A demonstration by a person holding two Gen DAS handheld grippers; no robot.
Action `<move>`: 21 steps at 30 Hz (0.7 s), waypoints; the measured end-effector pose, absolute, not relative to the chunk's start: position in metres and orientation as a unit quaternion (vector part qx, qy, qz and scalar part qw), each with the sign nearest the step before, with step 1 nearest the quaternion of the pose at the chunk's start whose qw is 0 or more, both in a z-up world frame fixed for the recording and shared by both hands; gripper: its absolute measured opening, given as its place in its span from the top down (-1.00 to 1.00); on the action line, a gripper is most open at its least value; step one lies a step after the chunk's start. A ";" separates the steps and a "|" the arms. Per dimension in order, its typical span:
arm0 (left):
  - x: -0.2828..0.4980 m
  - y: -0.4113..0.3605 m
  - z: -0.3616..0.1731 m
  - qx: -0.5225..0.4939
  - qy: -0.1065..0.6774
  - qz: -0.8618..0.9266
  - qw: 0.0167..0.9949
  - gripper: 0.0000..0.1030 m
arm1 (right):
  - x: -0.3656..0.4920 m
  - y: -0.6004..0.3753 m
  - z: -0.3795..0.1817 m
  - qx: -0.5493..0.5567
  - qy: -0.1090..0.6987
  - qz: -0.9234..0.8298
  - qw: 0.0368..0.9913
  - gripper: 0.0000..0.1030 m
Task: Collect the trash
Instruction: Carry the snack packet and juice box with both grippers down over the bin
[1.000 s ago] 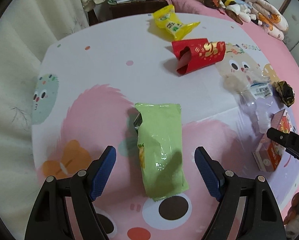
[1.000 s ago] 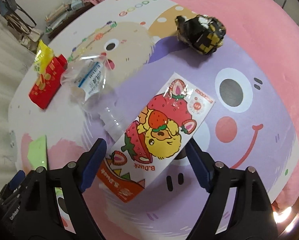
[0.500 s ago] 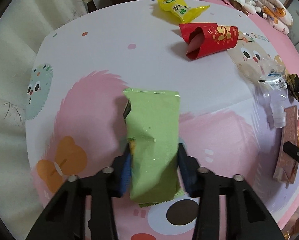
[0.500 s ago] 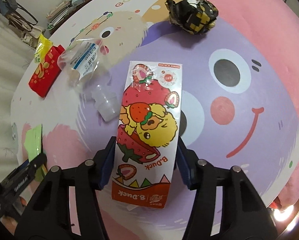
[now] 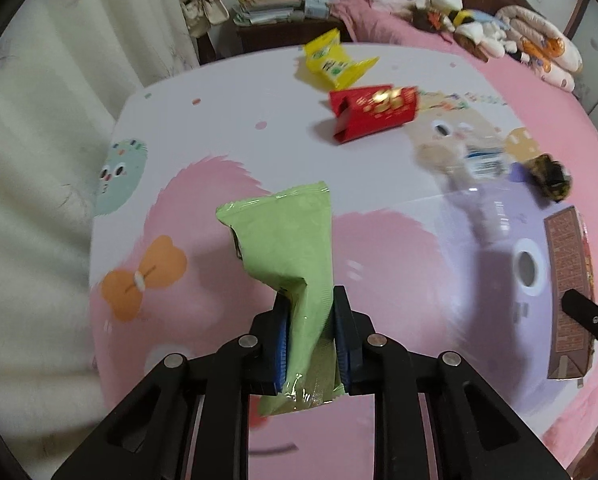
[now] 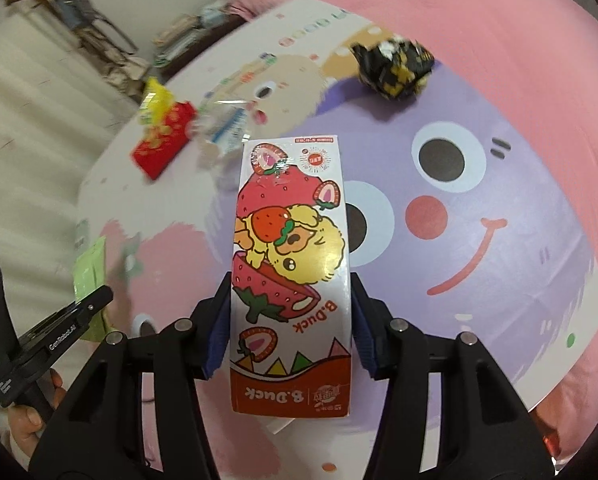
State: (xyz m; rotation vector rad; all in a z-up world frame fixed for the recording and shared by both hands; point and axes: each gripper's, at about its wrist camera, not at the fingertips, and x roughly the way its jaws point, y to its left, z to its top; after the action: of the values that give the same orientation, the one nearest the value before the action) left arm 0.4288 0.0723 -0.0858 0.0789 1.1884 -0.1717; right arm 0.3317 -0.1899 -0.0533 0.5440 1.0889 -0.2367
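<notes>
My left gripper (image 5: 310, 308) is shut on the lower part of a green snack wrapper (image 5: 287, 240), which hangs lifted above the cartoon-print sheet (image 5: 219, 128). In the right wrist view my right gripper (image 6: 291, 304) has its jaws closing on a strawberry-print B.Duck carton (image 6: 289, 220). Both blue pads press its sides and it is off the sheet. The same carton (image 5: 571, 292) shows at the right edge of the left view. Lying on the sheet are a yellow packet (image 5: 335, 64), a red packet (image 5: 373, 114), a clear plastic bottle (image 5: 475, 164) and a crumpled black-and-yellow wrapper (image 5: 549, 178).
A pale curtain (image 5: 27, 120) hangs along the left. At the back stand a dark nightstand with stacked books (image 5: 267, 4), hanging bags (image 5: 203, 12) and plush toys (image 5: 479, 28) on pink bedding. A hand (image 6: 23, 420) holds the left gripper's handle.
Both grippers closed from wide open. The left one took hold of the green wrapper, the right one the carton. Both items have risen off the sheet.
</notes>
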 end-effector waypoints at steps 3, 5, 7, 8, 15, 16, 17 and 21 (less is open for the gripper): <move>0.391 0.066 -0.056 0.029 0.536 -0.073 0.841 0.63 | 0.315 -0.189 -0.037 0.243 0.499 -0.084 0.827 0.06; 0.366 0.062 -0.038 0.022 0.523 -0.071 0.849 0.63 | 0.297 -0.190 -0.023 0.234 0.491 -0.062 0.837 0.06; 0.335 0.054 -0.019 0.015 0.506 -0.067 0.860 0.63 | 0.278 -0.191 -0.009 0.224 0.482 -0.044 0.846 0.06; 0.321 0.050 -0.012 0.012 0.499 -0.065 0.864 0.63 | 0.267 -0.192 -0.002 0.218 0.476 -0.034 0.851 0.06; 0.207 0.024 0.035 -0.030 0.457 -0.035 0.888 0.63 | 0.184 -0.204 0.043 0.177 0.437 0.021 0.882 0.06; 0.191 0.020 0.040 -0.036 0.454 -0.032 0.890 0.63 | 0.171 -0.205 0.048 0.171 0.433 0.026 0.885 0.06; 0.177 0.017 0.044 -0.040 0.451 -0.030 0.891 0.63 | 0.160 -0.206 0.052 0.166 0.429 0.030 0.887 0.06; 0.114 0.006 0.060 -0.041 0.438 -0.028 0.897 0.63 | 0.105 -0.209 0.070 0.151 0.418 0.057 0.894 0.06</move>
State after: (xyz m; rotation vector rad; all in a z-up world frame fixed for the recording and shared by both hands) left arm 0.1140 0.0064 0.0597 -0.0845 0.9080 -0.0570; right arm 0.1053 -0.2087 0.0698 0.3129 0.8675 0.1176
